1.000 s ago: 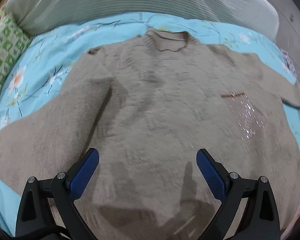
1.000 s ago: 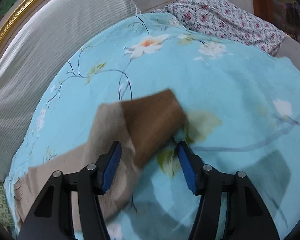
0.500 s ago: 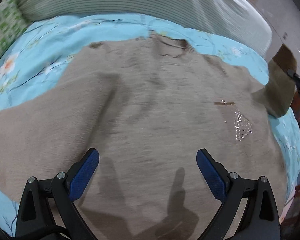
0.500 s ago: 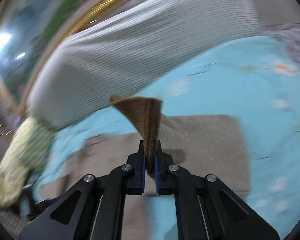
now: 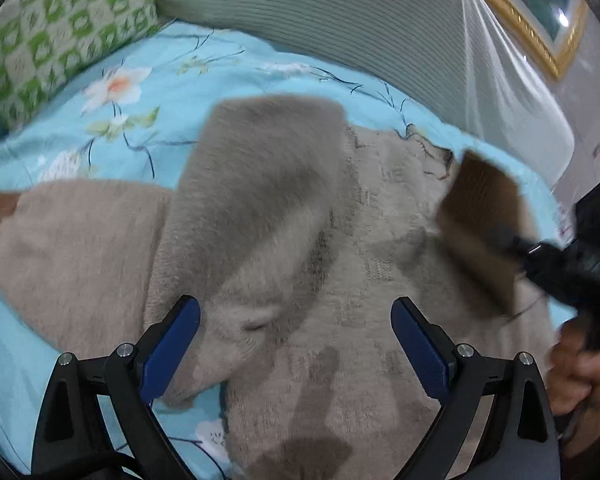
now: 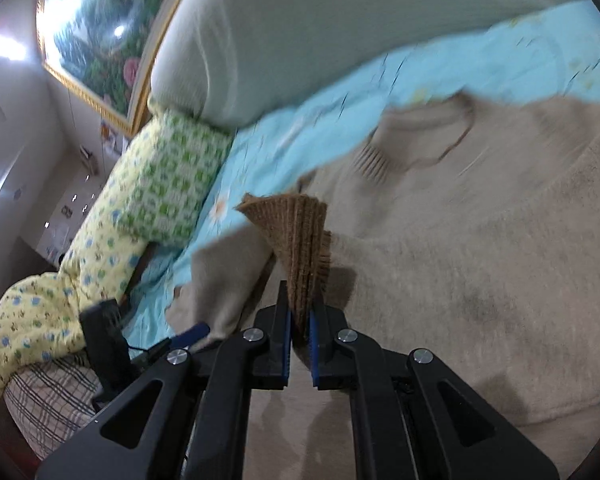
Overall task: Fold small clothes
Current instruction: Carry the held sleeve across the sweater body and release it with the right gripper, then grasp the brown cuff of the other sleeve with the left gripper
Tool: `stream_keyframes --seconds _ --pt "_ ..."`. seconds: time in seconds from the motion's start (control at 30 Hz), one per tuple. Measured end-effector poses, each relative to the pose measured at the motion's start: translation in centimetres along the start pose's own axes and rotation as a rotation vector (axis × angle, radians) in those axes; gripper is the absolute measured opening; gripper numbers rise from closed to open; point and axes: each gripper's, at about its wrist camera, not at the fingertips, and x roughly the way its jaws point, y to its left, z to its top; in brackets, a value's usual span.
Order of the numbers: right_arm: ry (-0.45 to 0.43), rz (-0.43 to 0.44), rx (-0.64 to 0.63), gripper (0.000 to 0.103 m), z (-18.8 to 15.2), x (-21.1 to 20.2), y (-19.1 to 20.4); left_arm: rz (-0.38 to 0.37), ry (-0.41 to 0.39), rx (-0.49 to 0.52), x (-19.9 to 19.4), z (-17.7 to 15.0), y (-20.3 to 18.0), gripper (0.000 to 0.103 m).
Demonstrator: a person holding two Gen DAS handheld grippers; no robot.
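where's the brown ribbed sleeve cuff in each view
Left wrist view: the brown cuff is at the right edge, held up over the beige sweater by the right claw.
Right wrist view: cuff at centre, pinched in that claw.
Shared landmark: green checked pillow.

Blue floral sheet (image 5: 204, 68), green-check pillow (image 5: 56, 28), gold-framed pic (image 6: 96, 36).

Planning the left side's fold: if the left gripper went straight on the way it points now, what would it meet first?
Probably the beige sweater: the open left gripper points at its raised fold, with nothing in between. Depth is unclear.
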Motion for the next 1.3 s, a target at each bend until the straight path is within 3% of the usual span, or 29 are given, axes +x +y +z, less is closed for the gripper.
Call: stream_keyframes --seconds 0.1,0.2,0.23,0.3,0.33,0.57,0.67,0.7,0.77,0.8,0.9,1.03,1.17,1.3 --pt "0.053 -0.021 -0.031 0.008 -1.2 2.9 1.0 -0.038 -0.003 -0.004 -0.7 -0.1 -0.3 0.097" --pt "0.098 -0.014 -0.015 0.018 -1.8 4.3 0.8 -0.094 -0.005 -0.005 -1.4 -0.1 -1.0 0.097" --pt "0.11 -0.015 -0.01 0.037 -1.9 4.6 0.7 -0.109 0.0 0.0 -1.5 -0.1 -1.4 0.097" --pt "0.098 0.002 0.001 0.065 -2.2 4.1 0.6 -0.122 0.013 0.01 -1.0 -0.1 -2.2 0.097" --pt "0.073 0.007 -0.002 0.07 -2.4 3.0 0.5 -0.124 0.027 0.017 -0.6 -0.2 -2.8 0.097" --pt "-0.087 -0.09 0.01 0.07 -2.6 -5.1 -1.1 -0.207 0.142 0.011 3.5 -0.5 -7.1 0.097" --pt "-0.131 -0.127 0.045 0.07 -3.2 -8.2 -2.4 -0.192 0.18 -0.04 6.0 -0.7 -7.7 0.095" --pt "-0.144 -0.133 0.055 0.071 -3.5 -9.1 -2.7 -0.179 0.159 -0.052 6.4 -0.6 -7.8 0.089" --pt "-0.166 -0.146 0.08 0.071 -4.1 -10.5 -3.4 -0.181 0.128 -0.048 6.7 -0.2 -7.9 0.049" --pt "-0.181 -0.153 0.097 0.07 -4.4 -11.2 -3.8 -0.199 0.137 -0.049 7.1 0.0 -8.0 0.008" --pt "-0.238 -0.186 0.153 0.07 -4.9 -13.2 -5.3 -0.215 0.112 -0.048 6.9 0.2 -7.8 0.003" --pt "-0.271 -0.255 0.177 0.071 -4.4 -15.4 -7.1 -0.167 -0.028 -0.024 2.5 0.5 -5.5 0.0" --pt "-0.298 -0.331 0.199 0.071 -3.1 -16.8 -8.9 -0.154 0.034 -0.052 3.1 -0.5 -3.2 0.0" --pt "-0.322 -0.343 0.209 0.071 -1.6 -17.5 -9.8 -0.144 0.0 -0.001 1.8 -1.4 -3.9 0.0"
